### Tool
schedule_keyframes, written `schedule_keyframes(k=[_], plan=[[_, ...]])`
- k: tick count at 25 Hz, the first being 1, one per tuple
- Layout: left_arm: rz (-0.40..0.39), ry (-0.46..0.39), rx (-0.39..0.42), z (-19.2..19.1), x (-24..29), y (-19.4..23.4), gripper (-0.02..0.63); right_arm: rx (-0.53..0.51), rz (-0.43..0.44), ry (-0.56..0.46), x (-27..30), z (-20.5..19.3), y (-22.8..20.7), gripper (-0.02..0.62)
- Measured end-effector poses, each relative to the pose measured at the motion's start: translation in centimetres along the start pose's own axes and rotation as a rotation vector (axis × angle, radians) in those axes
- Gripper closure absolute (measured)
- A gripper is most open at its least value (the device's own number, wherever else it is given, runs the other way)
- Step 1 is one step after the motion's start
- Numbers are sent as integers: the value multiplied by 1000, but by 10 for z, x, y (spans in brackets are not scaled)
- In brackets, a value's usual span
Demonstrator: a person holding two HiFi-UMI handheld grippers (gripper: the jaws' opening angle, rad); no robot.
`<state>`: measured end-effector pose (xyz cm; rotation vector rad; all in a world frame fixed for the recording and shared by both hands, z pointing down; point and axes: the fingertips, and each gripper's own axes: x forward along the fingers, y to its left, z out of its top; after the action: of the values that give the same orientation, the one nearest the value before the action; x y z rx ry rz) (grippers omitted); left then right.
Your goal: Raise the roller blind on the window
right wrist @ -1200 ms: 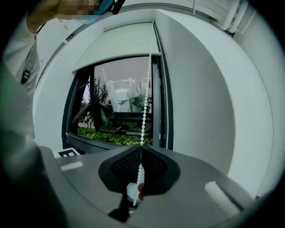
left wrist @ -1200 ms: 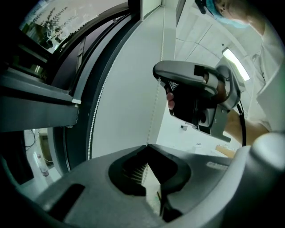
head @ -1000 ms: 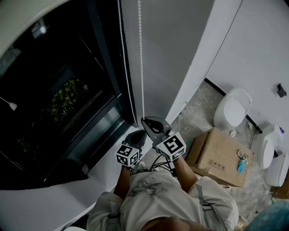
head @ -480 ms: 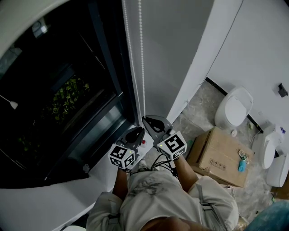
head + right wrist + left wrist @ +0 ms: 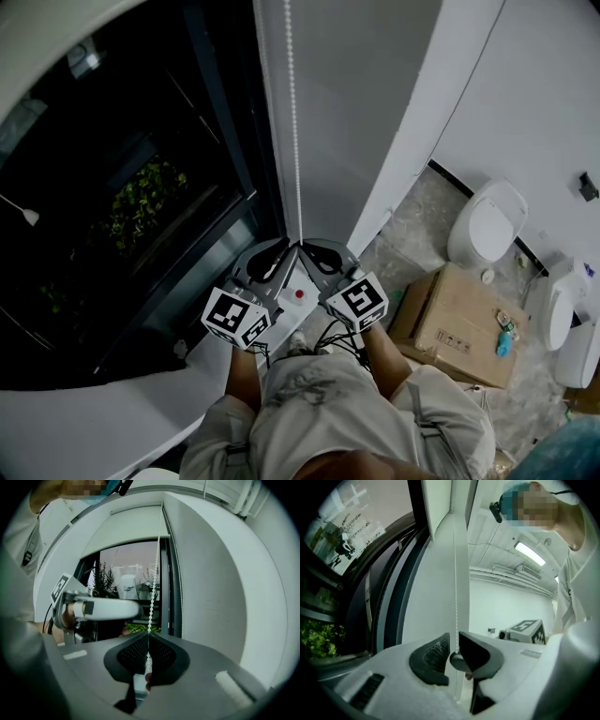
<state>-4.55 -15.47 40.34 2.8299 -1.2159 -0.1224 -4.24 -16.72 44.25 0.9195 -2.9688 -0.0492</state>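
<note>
The white bead chain (image 5: 292, 141) hangs down the window frame to both grippers. My right gripper (image 5: 304, 248) is shut on the chain; in the right gripper view the beads (image 5: 152, 597) run into its closed jaws (image 5: 148, 638). My left gripper (image 5: 272, 257) is just left of it and open. The chain (image 5: 454, 573) drops through the narrow gap between the left gripper's jaws (image 5: 454, 645) without being pinched. The roller blind (image 5: 126, 527) covers only the top of the dark window (image 5: 131, 206).
A grey wall pillar (image 5: 366, 112) stands right of the chain. A white sill (image 5: 122, 412) runs below the window. On the floor at the right are a cardboard box (image 5: 459, 323) and white sanitary fixtures (image 5: 483, 225). A small red-buttoned item (image 5: 299, 293) lies under the grippers.
My left gripper has opened, and its marker cube has swung down and to the left. The loose second strand of chain has drifted right. The right gripper has stayed put on the chain.
</note>
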Motion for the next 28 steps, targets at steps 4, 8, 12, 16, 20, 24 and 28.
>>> schedule_keyframes(k=[4, 8, 12, 16, 20, 24, 28], plan=[[-19, -47, 39, 30, 6, -2, 534, -11, -7, 2, 2, 4, 1, 584], [-36, -79, 67, 52, 13, -5, 529, -8, -4, 2, 2, 3, 4, 584], [-45, -106, 88, 71, 18, -5, 528, -10, -1, 1, 4, 4, 7, 584], [-53, -125, 103, 84, 22, -7, 531, -11, 1, -2, 5, 5, 10, 584], [-37, -111, 121, 87, 26, -5, 577, -9, 5, 1, 7, 4, 13, 584], [-23, -93, 138, 87, 25, -4, 594, -12, 5, -2, 7, 4, 13, 584], [-19, -95, 132, 86, 23, -2, 594, -24, 3, 0, 8, 3, 11, 584]])
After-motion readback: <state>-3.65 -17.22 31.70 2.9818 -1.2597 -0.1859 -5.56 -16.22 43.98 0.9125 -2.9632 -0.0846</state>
